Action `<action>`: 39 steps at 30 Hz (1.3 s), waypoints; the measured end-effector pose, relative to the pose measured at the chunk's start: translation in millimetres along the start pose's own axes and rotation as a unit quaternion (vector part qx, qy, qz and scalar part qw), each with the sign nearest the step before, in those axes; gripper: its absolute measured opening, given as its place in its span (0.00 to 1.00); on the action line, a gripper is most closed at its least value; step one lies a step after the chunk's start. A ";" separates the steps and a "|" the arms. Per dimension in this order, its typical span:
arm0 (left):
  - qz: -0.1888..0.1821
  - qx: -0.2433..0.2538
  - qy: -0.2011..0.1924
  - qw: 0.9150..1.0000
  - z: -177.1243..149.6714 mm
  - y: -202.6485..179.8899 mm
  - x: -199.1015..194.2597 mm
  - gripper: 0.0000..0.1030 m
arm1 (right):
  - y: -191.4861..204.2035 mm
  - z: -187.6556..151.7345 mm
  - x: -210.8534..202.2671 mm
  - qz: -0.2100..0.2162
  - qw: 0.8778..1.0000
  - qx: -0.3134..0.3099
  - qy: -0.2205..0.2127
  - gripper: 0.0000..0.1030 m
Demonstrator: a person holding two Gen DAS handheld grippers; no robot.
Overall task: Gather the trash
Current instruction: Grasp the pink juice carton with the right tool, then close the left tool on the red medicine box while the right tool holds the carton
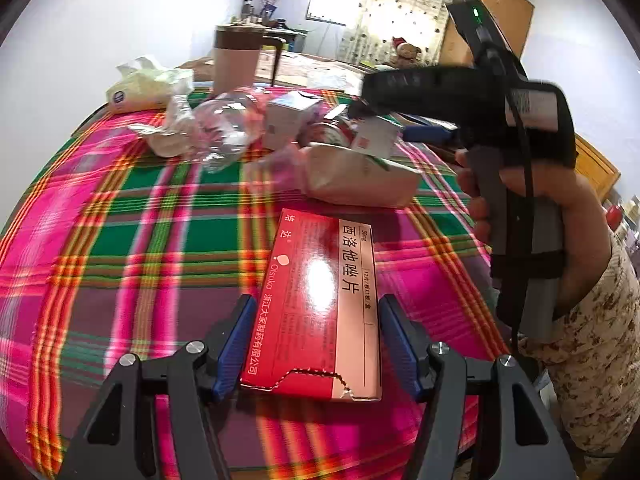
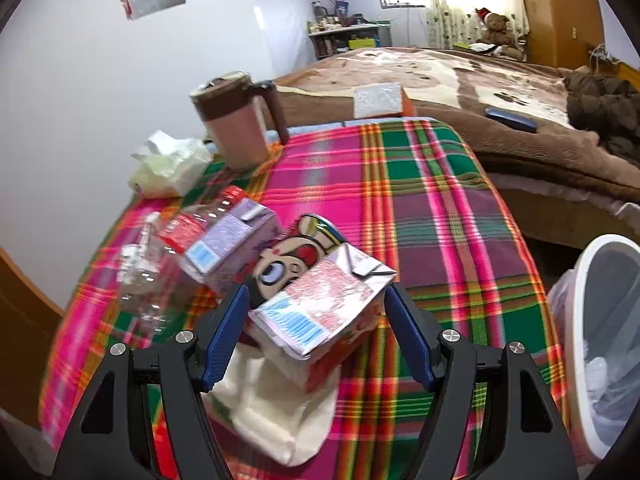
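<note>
Your left gripper (image 1: 316,344) has the glossy red medicine box (image 1: 320,300) between its ribbed blue pads; the jaws have clamped its long sides, so you are gripping it, its torn cardboard flap nearest the camera. It is flat, stiff and rectangular, lying along the line of the fingers on the plaid tablecloth (image 1: 120,240), a soft woven fabric in pink, green and orange. To the left of that claw the cloth is bare right out to the table's rounded edge. Ahead of the box lies a crumpled pale paper bag (image 1: 360,176), and beyond it a heap: one clear crushed plastic bottle (image 1: 228,128), one purple carton (image 1: 288,120), and wadded plastic wrap. Your right gripper (image 2: 316,332) stands wide and released around one small pink drink carton (image 2: 320,312), a waxy folded block tilted on the bag; whether the pads touch it I cannot tell. Just past its tips sits one round cartoon-printed can (image 2: 304,248), with the purple carton to its left. Right of this claw the cloth runs clear to the table edge, where one white bin (image 2: 600,320) with a plastic liner stands. Farthest off, one brown lidded mug (image 1: 236,60) stands upright beside one tissue pack (image 1: 140,84).
</note>
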State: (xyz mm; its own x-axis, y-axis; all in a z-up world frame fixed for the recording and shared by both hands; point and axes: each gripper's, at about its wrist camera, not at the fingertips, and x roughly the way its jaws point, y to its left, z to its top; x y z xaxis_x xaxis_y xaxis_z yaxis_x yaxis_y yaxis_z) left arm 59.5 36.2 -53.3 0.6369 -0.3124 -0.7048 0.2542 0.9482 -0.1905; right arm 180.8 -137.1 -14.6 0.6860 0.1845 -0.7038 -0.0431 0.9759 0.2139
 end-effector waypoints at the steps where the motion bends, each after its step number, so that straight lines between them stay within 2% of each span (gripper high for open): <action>1: 0.005 -0.005 -0.001 1.000 0.6 2.9 -1.6 0.63 | -2.0 -0.7 0.7 0.004 1.000 0.005 0.003 0.70; 5: 0.016 -0.020 -0.003 1.000 2.4 14.4 -3.5 0.63 | -9.9 -3.2 0.6 0.024 0.999 0.022 0.010 0.70; 6: 0.021 -0.022 -0.005 1.000 2.9 15.9 -3.9 0.63 | -11.4 -4.7 -1.2 0.025 0.999 0.024 0.007 0.66; 7: 0.024 -0.024 -0.005 0.999 4.5 16.9 -3.6 0.63 | -13.2 -6.2 -3.5 0.025 0.999 0.023 0.004 0.58; 9: 0.027 -0.028 -0.006 0.999 6.4 20.5 -2.5 0.63 | -16.0 -8.1 -6.4 0.021 1.000 0.020 0.003 0.48; 15: 0.037 -0.039 -0.006 0.999 12.2 28.0 2.1 0.63 | -24.3 -11.2 -12.2 0.024 1.000 0.002 0.005 0.39; 22: 0.046 -0.036 -0.008 0.998 19.1 29.3 10.4 0.64 | -29.9 -21.3 -22.7 0.005 0.999 -0.046 0.013 0.37; 26: 0.047 -0.036 -0.005 0.998 24.7 30.1 15.4 0.71 | -32.9 -28.0 -25.4 -0.006 0.998 -0.058 0.024 0.35; 28: 0.058 -0.029 -0.002 0.998 26.6 29.4 18.8 0.72 | -31.4 -29.2 -25.6 -0.008 0.997 -0.069 0.026 0.35; 31: 0.065 -0.024 -0.001 0.998 27.3 28.0 20.7 0.71 | -32.2 -28.1 -24.1 -0.005 0.998 -0.064 0.023 0.36; 33: 0.065 -0.023 -0.001 0.998 27.3 27.1 19.7 0.62 | -33.8 -27.9 -24.1 -0.001 0.998 -0.057 0.020 0.35; 39: 0.060 -0.031 -0.005 0.998 28.0 26.9 15.3 0.62 | -33.7 -33.8 -29.7 -0.001 0.998 -0.056 0.003 0.35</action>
State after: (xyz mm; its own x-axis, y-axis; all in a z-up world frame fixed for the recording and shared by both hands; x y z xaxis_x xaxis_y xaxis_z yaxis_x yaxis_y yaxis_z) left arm 96.5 55.3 -50.1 0.6672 -0.1976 -0.7182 0.1312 0.9803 -0.1479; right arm 137.4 -171.5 -23.8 0.6820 0.1825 -0.7082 -0.1225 0.9832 0.1353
